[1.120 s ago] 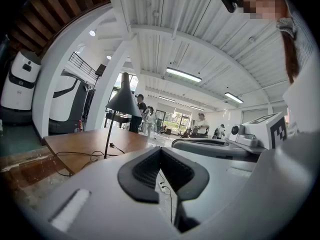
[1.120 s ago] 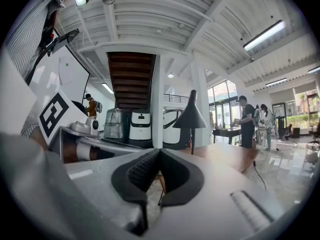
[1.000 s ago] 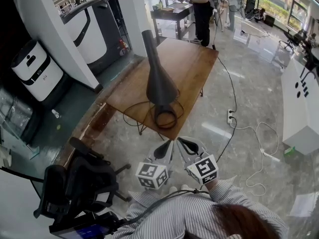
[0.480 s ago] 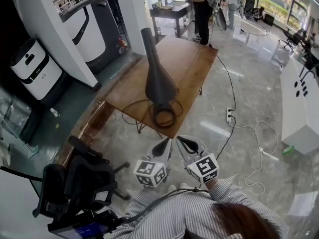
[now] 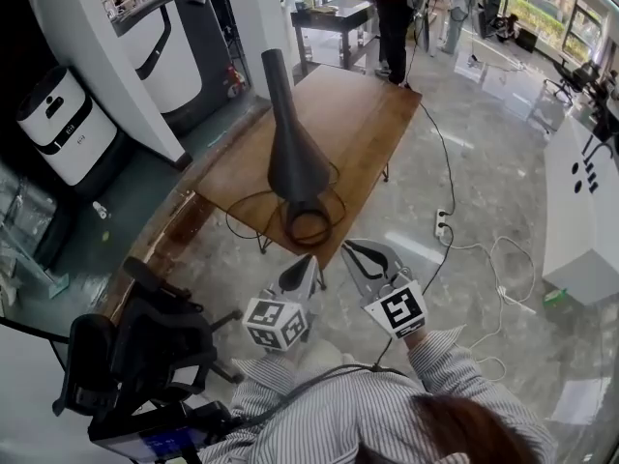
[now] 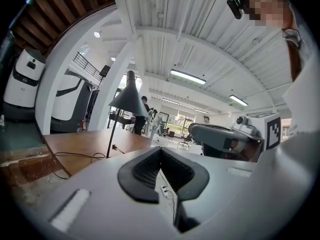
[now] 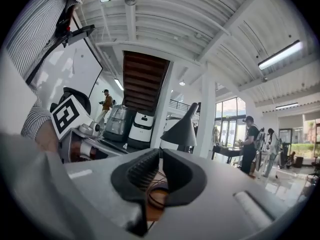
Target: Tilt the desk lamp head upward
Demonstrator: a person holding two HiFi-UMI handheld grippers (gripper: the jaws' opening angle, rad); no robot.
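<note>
A black desk lamp stands near the front edge of the wooden table (image 5: 363, 114). Its cone shade (image 5: 293, 162) faces down over its ring base (image 5: 309, 225), and the thin neck (image 5: 271, 66) rises behind. Both grippers hover in front of the table, short of the lamp and apart from it. My left gripper (image 5: 308, 262) is shut and empty. My right gripper (image 5: 350, 249) has its tips together with nothing between them. The shade (image 6: 129, 96) shows beyond the left gripper (image 6: 161, 150), and the shade (image 7: 181, 129) sits just above the right gripper (image 7: 161, 152).
The lamp's cable (image 5: 247, 211) loops over the table's front corner. A black office chair (image 5: 145, 341) stands at lower left. A power strip (image 5: 440, 222) with cords lies on the floor to the right. A person (image 5: 394, 17) stands by a far table.
Both grippers have shifted slightly, the left one down and to the left in the view. The lamp keeps the same pose. Both stay shut.
</note>
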